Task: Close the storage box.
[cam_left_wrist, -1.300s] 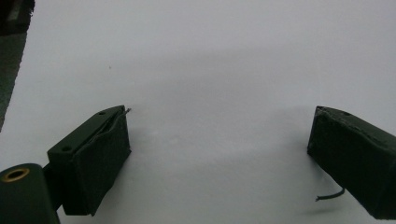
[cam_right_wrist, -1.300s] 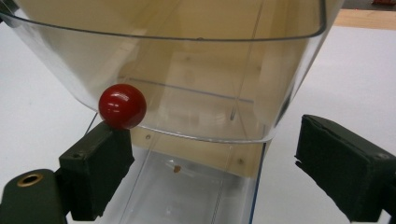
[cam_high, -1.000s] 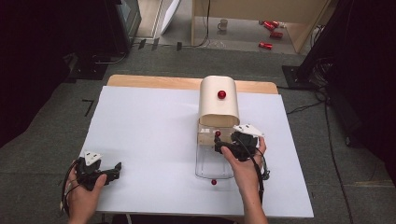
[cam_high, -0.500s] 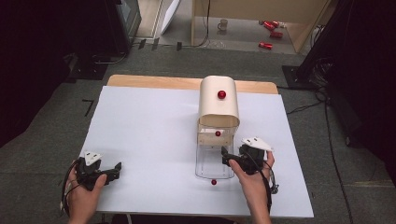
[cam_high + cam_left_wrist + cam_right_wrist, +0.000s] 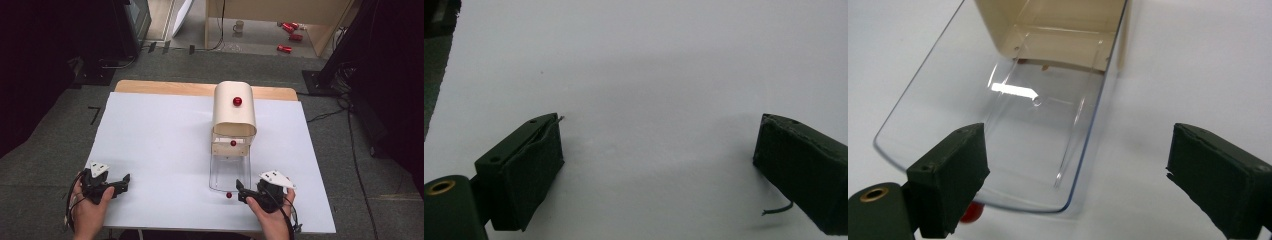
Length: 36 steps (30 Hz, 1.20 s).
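A white bench carries a cream, round-topped box with a red knob, right of centre toward the far edge. Its clear lid lies open flat toward the near side (a small red knob sits at its near rim). The right tongs rest just beside that rim, jaws apart and empty. The left tongs rest at the near left corner, well apart, jaws likewise spread on bare bench.

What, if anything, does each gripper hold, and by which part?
Nothing is held. The left gripper and right gripper are both open, with only table between their fingers.
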Motion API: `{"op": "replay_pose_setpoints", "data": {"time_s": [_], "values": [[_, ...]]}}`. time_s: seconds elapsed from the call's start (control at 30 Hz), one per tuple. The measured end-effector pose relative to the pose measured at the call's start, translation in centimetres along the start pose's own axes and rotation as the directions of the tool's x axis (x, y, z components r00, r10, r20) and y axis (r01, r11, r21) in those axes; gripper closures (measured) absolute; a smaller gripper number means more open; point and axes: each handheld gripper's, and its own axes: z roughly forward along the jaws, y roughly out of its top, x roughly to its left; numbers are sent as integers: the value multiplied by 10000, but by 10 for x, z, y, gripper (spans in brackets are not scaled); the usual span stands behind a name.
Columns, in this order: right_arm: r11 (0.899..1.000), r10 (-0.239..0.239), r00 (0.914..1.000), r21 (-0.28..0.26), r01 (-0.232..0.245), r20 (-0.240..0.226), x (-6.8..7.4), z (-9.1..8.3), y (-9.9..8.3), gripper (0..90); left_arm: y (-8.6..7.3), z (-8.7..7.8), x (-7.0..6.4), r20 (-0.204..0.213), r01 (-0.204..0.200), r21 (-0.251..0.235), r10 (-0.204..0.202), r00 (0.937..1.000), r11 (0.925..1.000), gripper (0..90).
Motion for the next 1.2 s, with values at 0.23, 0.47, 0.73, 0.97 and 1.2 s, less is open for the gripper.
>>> {"op": "replay_pose_setpoints", "data": {"time_s": [0.23,0.47,0.73,0.97,1.2], "values": [[9996,-4,9997,268,11,-254,10,-4,-20,91,0,0,0,0,-1,-2,1,10000,10000,55],[9970,-86,9993,766,113,-355,16,3,-38,91,0,0,0,0,-2,3,2,10000,10000,55],[9901,-594,9980,1257,619,-238,26,18,-46,122,0,0,0,2,-3,6,3,10000,10000,55],[9905,-681,9976,1187,688,-95,27,19,-47,163,0,0,0,3,-4,8,4,10000,10000,55],[9909,-793,9968,1086,793,-47,29,18,-46,174,0,0,0,1,-3,7,3,10000,10000,55]]}}
